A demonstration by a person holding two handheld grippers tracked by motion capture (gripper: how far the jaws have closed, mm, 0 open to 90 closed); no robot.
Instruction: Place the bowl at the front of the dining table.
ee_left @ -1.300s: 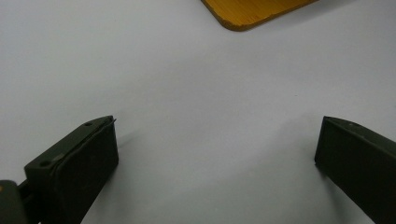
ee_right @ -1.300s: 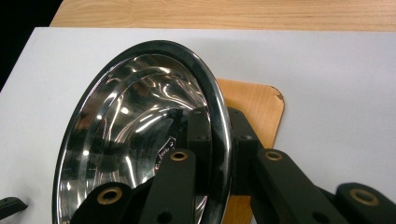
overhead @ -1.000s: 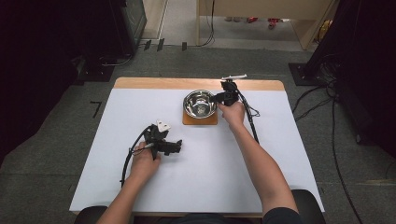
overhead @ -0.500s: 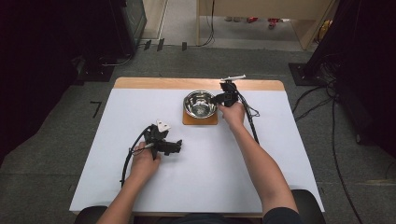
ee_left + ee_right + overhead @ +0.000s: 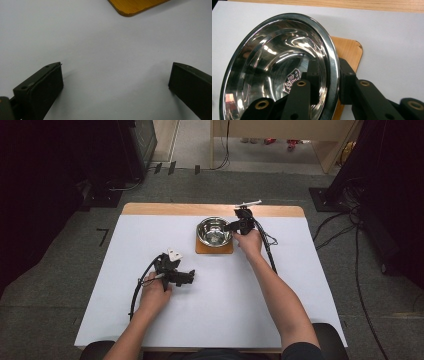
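At the table's 12 o'clock side:
Bowl: a steel bowl (image 5: 213,230) is seen on a wooden board (image 5: 214,248), short of the far edge; in the right gripper view the bowl (image 5: 274,67) appears tilted, and the board (image 5: 348,53) shows behind its rim.
Right hand-held gripper: the right hand-held gripper (image 5: 235,225) is placed at the bowl's 3 o'clock rim; its jaws are clamped on the rim, one inside the bowl and one outside, as seen up close (image 5: 328,77).
Left hand-held gripper: the left hand-held gripper (image 5: 190,277) is held low over the table (image 5: 300,270) toward 7 o'clock from the bowl, well apart from it; its jaws are spread wide with nothing between them (image 5: 115,82).
Board corner: a corner of the board (image 5: 135,6) is seen beyond the left jaws.
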